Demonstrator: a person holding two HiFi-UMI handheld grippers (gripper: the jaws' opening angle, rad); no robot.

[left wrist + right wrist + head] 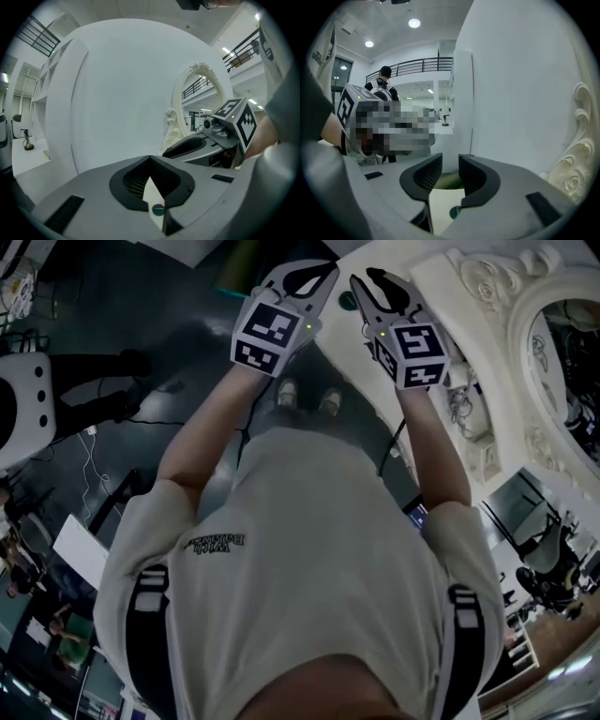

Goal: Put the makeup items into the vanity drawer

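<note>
Although both grippers are raised toward the vanity, the task looks barely begun: neither one carries a makeup item, and no drawer shows in any view. The left gripper (150,159) has its jaws pressed together at the tips, with nothing between them. The right gripper (450,160) has its jaws spread, and only a blurred olive patch shows beyond the gap, too vague to name.

In the head view they sit side by side at twelve o'clock, over the near edge of the white surface (384,257). A small dark green round thing (348,301) lies between them on that edge. It may be one of the makeup items, though I cannot tell. Picking up, opening the drawer and placing all seem still to do.

The jaws are matte grey plastic with ribbed black pads. The mirror frame (487,282), at two o'clock, is glossy white with carved scrolls and a curved edge. The surface is smooth and plain, and the floor (141,324) at ten o'clock is dark.
</note>
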